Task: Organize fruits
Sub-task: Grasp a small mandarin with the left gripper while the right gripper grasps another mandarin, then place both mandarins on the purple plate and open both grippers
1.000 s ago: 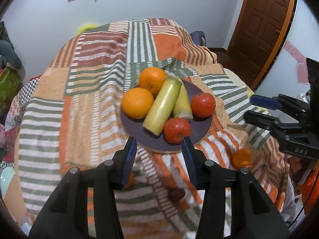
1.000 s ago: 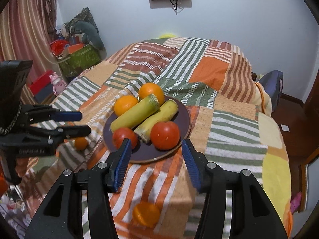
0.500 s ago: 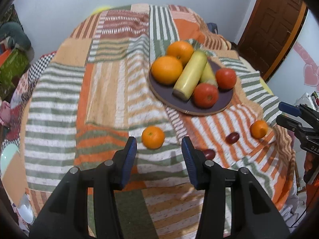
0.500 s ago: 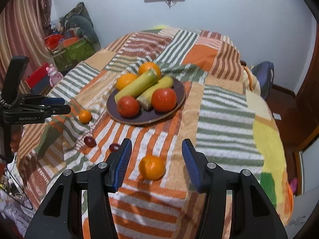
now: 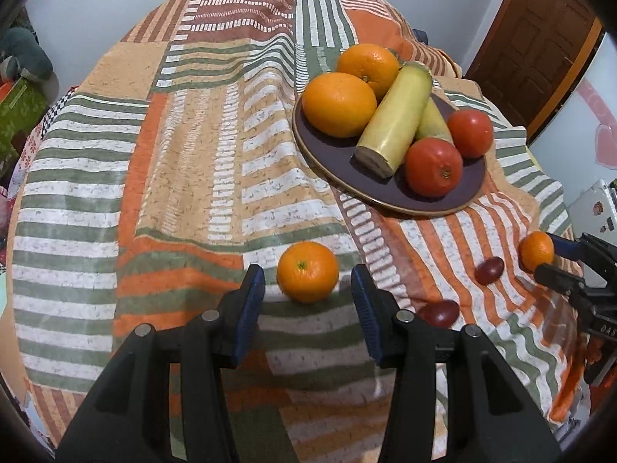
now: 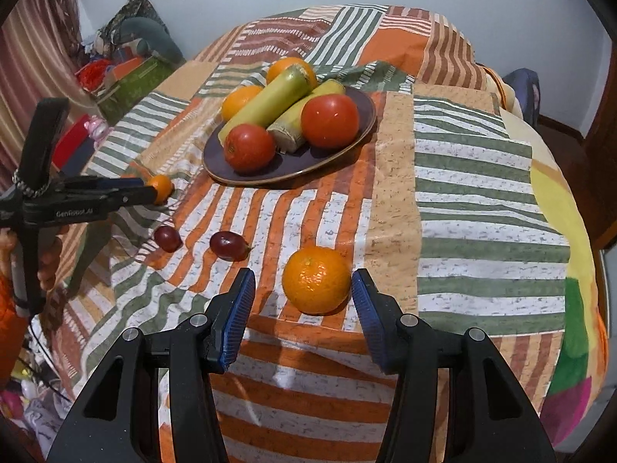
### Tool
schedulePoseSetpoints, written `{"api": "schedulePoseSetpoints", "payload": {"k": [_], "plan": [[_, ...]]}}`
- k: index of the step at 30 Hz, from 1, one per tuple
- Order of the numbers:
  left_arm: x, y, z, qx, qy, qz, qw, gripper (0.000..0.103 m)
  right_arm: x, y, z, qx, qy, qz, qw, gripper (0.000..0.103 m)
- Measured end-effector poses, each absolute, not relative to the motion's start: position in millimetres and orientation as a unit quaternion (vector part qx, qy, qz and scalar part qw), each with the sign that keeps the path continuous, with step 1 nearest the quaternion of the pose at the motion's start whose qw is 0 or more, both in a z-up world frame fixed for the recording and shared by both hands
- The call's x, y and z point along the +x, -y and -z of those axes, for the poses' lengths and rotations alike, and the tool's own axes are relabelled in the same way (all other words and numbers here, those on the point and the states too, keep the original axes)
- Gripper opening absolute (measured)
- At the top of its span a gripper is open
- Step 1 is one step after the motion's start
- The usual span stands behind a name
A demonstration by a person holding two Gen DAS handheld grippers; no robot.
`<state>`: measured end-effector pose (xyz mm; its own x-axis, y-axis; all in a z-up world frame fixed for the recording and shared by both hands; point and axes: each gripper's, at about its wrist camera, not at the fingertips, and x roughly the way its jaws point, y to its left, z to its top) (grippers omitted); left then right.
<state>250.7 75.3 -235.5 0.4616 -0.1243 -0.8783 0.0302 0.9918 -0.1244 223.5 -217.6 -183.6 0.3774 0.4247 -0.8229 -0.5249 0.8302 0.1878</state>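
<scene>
A dark plate [image 5: 331, 162] [image 6: 339, 150] holds two oranges, two yellow-green stalks and two tomatoes. A small mandarin [image 5: 307, 271] lies on the striped cloth between the fingers of my open left gripper [image 5: 307, 293]. A second mandarin [image 6: 316, 279] lies between the fingers of my open right gripper [image 6: 302, 297]; in the left wrist view it [image 5: 536, 246] sits at the right gripper's tips. Two red grapes [image 6: 228, 244] [image 6: 167, 238] lie on the cloth between the two mandarins.
The table is round, covered by a patchwork cloth [image 5: 185, 146] that hangs over its edges. A wooden door [image 5: 540, 38] is at the far right. Bags and toys [image 6: 127, 69] lie on the floor at the left.
Both grippers have pulled back from the plate and lowered toward the near table edge. Each now has a loose mandarin between its open fingers.
</scene>
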Motion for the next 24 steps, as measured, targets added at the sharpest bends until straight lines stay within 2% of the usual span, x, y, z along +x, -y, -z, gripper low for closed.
{"api": "schedulePoseSetpoints", "payload": {"k": [1, 3, 9, 11, 12, 24], "plan": [[252, -75, 237, -0.048, -0.518, 0.046, 0.853, 0.047, 224, 217, 185, -0.057, -0.48, -0.285, 0.828, 0.048], [256, -76, 242, -0.051, -0.52, 0.044, 0.851, 0.047, 226, 216, 187, -0.061, -0.481, -0.28, 0.829, 0.036], [257, -75, 244, -0.05, -0.514, 0.044, 0.855, 0.045, 228, 219, 186, -0.055, -0.479, -0.286, 0.828, 0.035], [256, -74, 244, -0.048, -0.513, 0.047, 0.856, 0.036, 227, 218, 186, -0.051, -0.479, -0.29, 0.827, 0.035], [257, -73, 243, -0.046, -0.513, 0.046, 0.856, 0.035, 227, 217, 186, -0.05, -0.478, -0.291, 0.827, 0.035], [252, -75, 219, -0.043, -0.492, 0.046, 0.868, 0.035, 233, 215, 167, -0.049, -0.45, -0.298, 0.841, 0.035]]}}
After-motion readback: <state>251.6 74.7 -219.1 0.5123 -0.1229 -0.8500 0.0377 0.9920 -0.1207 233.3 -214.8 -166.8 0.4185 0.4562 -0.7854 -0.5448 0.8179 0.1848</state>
